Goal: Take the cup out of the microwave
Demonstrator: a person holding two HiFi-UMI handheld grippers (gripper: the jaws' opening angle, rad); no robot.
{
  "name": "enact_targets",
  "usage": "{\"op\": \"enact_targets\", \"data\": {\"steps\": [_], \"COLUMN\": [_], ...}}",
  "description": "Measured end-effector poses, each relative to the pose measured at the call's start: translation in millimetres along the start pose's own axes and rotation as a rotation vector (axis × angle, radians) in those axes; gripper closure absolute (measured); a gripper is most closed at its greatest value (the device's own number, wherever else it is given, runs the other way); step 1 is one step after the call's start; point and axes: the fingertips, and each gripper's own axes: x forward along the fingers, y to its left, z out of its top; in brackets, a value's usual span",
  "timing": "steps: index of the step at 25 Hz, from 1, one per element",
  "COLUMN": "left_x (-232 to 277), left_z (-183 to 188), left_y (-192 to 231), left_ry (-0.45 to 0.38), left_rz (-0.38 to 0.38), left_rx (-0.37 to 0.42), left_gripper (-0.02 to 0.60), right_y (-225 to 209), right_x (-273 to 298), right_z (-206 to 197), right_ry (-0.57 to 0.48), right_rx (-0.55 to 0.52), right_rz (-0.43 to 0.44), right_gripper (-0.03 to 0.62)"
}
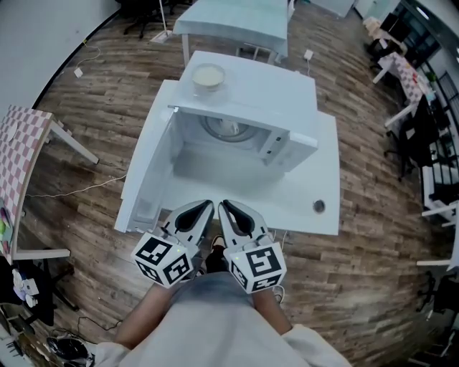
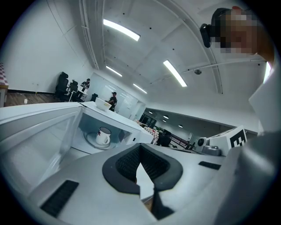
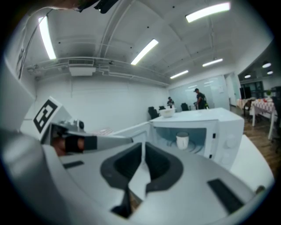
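Observation:
A white cup (image 1: 231, 129) with a dark mark stands on the turntable inside the open white microwave (image 1: 287, 89). The left gripper view shows the cup (image 2: 103, 136) ahead and to the left, handle to the right. In the right gripper view the cup (image 3: 182, 140) is ahead and to the right. My left gripper (image 1: 208, 207) and right gripper (image 1: 224, 206) hang side by side over the table's near edge, well short of the microwave. Both are shut, tips touching, with nothing held: left gripper (image 2: 140, 148), right gripper (image 3: 143, 146).
The microwave door (image 1: 147, 168) swings out to the left. A cream bowl (image 1: 208, 76) sits on top of the microwave. The white table (image 1: 301, 215) has a round hole (image 1: 319, 206) at its right. Another table (image 1: 237, 21) stands behind, a checked one (image 1: 21, 143) at left.

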Motion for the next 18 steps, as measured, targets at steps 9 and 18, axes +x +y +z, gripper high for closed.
{"op": "enact_targets", "data": {"steps": [9,18], "left_x": [38,45], "left_z": [4,-2], "left_y": [5,19], "left_ry": [-0.028,-0.058], "left_rz": [0.036,0.089], "left_rx": [0.027,0.032], "left_gripper": [0.572,0.572], "right_y": [-36,-58], "right_x": [17,30], "right_z": [14,5], "right_ry": [-0.039,-0.052], "right_rx": [-0.022,-0.005], "right_rz": [0.026,0.026], "right_gripper": [0.569,0.557]}}
